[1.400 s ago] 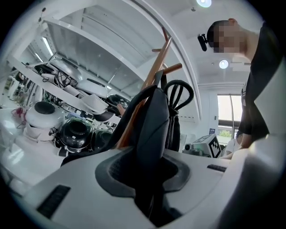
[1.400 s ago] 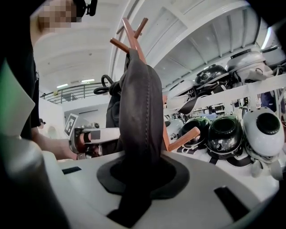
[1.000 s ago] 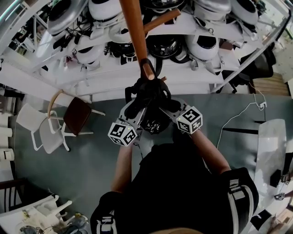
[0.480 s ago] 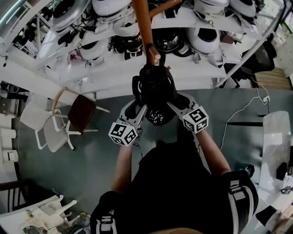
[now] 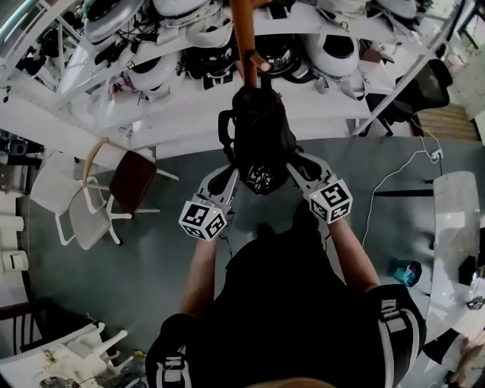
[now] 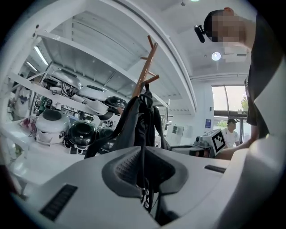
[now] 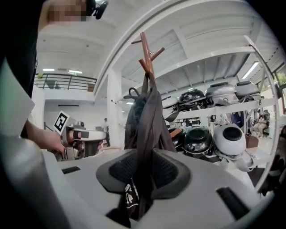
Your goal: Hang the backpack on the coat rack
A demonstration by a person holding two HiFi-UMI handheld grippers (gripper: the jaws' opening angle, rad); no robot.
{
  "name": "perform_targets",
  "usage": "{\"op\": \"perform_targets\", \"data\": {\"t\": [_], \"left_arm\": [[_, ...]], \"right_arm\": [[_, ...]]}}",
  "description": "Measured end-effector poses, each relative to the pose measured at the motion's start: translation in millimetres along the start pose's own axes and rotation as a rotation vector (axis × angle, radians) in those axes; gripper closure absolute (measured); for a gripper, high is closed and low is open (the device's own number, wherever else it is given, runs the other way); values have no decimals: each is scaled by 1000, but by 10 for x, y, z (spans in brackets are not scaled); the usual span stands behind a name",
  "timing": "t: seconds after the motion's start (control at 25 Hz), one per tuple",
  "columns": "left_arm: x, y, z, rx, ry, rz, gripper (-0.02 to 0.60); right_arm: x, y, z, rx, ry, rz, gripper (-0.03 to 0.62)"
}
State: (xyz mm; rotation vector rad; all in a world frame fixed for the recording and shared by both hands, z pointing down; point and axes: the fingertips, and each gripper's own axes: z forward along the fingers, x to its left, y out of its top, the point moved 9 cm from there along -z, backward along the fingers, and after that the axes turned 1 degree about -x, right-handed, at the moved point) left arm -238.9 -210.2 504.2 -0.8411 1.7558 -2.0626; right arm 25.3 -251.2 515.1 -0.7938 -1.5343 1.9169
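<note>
Black backpack [image 5: 258, 140] seems hooked on the coat rack [image 5: 242, 23] at twelve o'clock — left gripper [image 6: 145, 165] and right gripper [image 7: 142, 172] jaws closing on its straps. Next, likely: check seating, release.

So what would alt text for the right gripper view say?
A black backpack hangs from a peg of a wooden coat rack, its lower fabric between the closing jaws of the right gripper. Shelves of round black and white objects stand behind on the right.
</note>
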Motion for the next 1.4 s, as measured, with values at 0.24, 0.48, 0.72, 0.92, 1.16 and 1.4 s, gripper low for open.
{"op": "perform_targets", "data": {"t": [0.24, 0.48, 0.72, 0.92, 1.16, 1.4], "left_arm": [[-228, -65, -105, 21, -103, 28, 546], [-324, -103, -204, 30, -133, 24, 548], [-312, -77, -177, 2, -67, 49, 546], [-271, -34, -59, -8, -80, 57, 546], [-343, 160, 334, -35, -136, 105, 546], [-350, 213, 662, -30, -119, 118, 546]], "right_arm": [[168, -43, -117, -21, -32, -20, 548], [296, -61, -191, -9, -47, -30, 556], [285, -100, -251, 11, -60, -30, 556], [235, -140, -242, 21, -71, -27, 557], [91, -82, -185, 11, -83, -9, 559], [-144, -33, -138, 10, -84, 7, 560]]}}
